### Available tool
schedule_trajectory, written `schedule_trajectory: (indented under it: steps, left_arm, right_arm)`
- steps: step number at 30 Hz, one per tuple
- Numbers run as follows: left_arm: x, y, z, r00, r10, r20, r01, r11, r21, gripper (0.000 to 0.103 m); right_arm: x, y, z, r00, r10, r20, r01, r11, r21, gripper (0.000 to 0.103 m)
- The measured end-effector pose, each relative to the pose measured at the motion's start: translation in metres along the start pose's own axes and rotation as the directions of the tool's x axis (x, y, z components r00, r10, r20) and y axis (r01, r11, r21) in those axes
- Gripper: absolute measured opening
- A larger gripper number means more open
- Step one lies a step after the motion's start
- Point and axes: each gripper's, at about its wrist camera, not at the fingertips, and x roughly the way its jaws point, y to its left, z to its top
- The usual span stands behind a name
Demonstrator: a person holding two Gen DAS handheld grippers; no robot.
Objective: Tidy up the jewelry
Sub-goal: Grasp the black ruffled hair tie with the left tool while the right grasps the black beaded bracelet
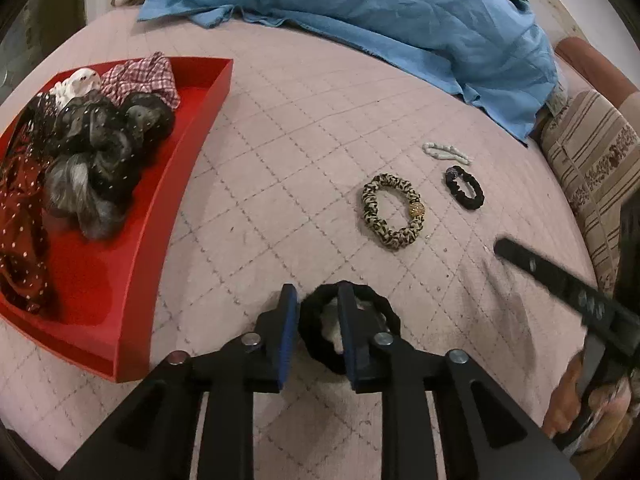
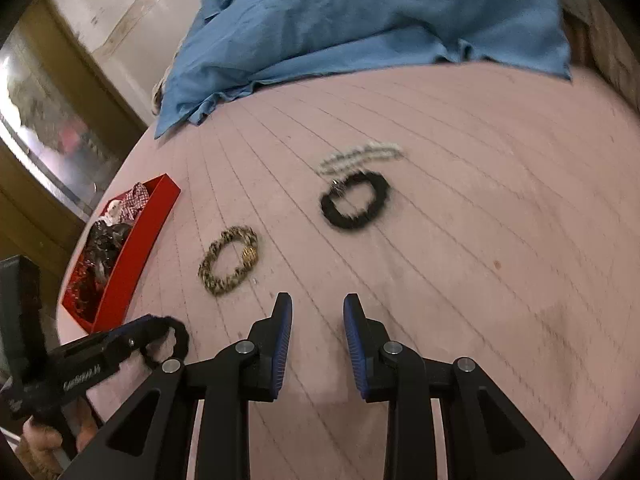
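Red tray (image 1: 132,280) cut off left, pale beaded strand (image 2: 362,158) blurred (perhaps a bracelet)

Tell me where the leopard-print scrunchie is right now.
The leopard-print scrunchie lies loose on the pink quilt, right of the red tray, beside the small black scrunchie.

- Quilt (image 1: 304,128): matt pink stitched cloth.
- Tray (image 1: 160,216): smooth red, matt.
- Black scrunchie (image 1: 320,344): fuzzy cloth.
- Leopard scrunchie (image 1: 370,208): soft cloth.
- Hand-held gripper (image 2: 318,312): black plastic, ribbed blue pads.
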Motion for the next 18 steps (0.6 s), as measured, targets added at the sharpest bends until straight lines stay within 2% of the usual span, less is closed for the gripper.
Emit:
schedule_trajectory:
  steps: [4, 8, 10, 13, 14, 15, 16, 17, 18]
  left_arm:
    - [0.003, -0.005, -0.002, 1.000, -0.001, 0.029, 0.000, 1.000, 0.025, 0.032]
    - [0.005, -0.013, -0.004, 0.999, -0.010, 0.051, 0.008, 0.999, 0.043, 0.050]
    - [0.006, -0.018, -0.005, 0.998, -0.003, 0.061, 0.000, 0.998, 0.055, 0.054]
    - [0.008, -0.021, -0.005, 0.998, 0.002, 0.066, -0.006, 0.998, 0.064, 0.055]
    - [0.007, -0.021, -0.005, 0.998, 0.000, 0.064, -0.004, 0.998, 0.062, 0.055]
    - [0.007, -0.020, -0.005, 0.998, 0.000, 0.059, -0.003, 0.998, 0.058, 0.055]
    - [0.007, -0.019, -0.004, 0.998, 0.017, 0.054, -0.020, 0.999, 0.050, 0.046]
    - [0.007, -0.019, -0.002, 0.998, 0.043, 0.051, -0.045, 0.998, 0.046, 0.025]
    - [0.007, -0.018, -0.001, 0.997, 0.064, 0.043, -0.066, 0.997, 0.047, 0.017]
  right_arm:
    - [0.011, -0.011, 0.022, 0.998, -0.050, 0.030, 0.048, 0.998, 0.041, 0.029]
    - [0.031, -0.022, 0.045, 0.995, -0.095, 0.020, 0.094, 0.994, 0.055, 0.029]
    - [0.044, -0.022, 0.054, 0.993, -0.116, 0.011, 0.115, 0.992, 0.043, 0.029]
    - [0.061, -0.025, 0.058, 0.990, -0.139, 0.001, 0.139, 0.990, 0.026, 0.029]
    - [0.061, -0.025, 0.058, 0.990, -0.142, 0.011, 0.142, 0.990, 0.022, 0.026]
    - [0.062, -0.024, 0.058, 0.988, -0.155, 0.016, 0.155, 0.988, 0.015, 0.017]
    - [0.061, -0.024, 0.057, 0.985, -0.170, 0.019, 0.170, 0.985, 0.004, 0.013]
    - [0.060, -0.025, 0.057, 0.985, -0.171, 0.019, 0.171, 0.985, -0.006, 0.009]
    - [0.058, -0.027, 0.057, 0.987, -0.158, 0.015, 0.158, 0.987, 0.001, 0.009]
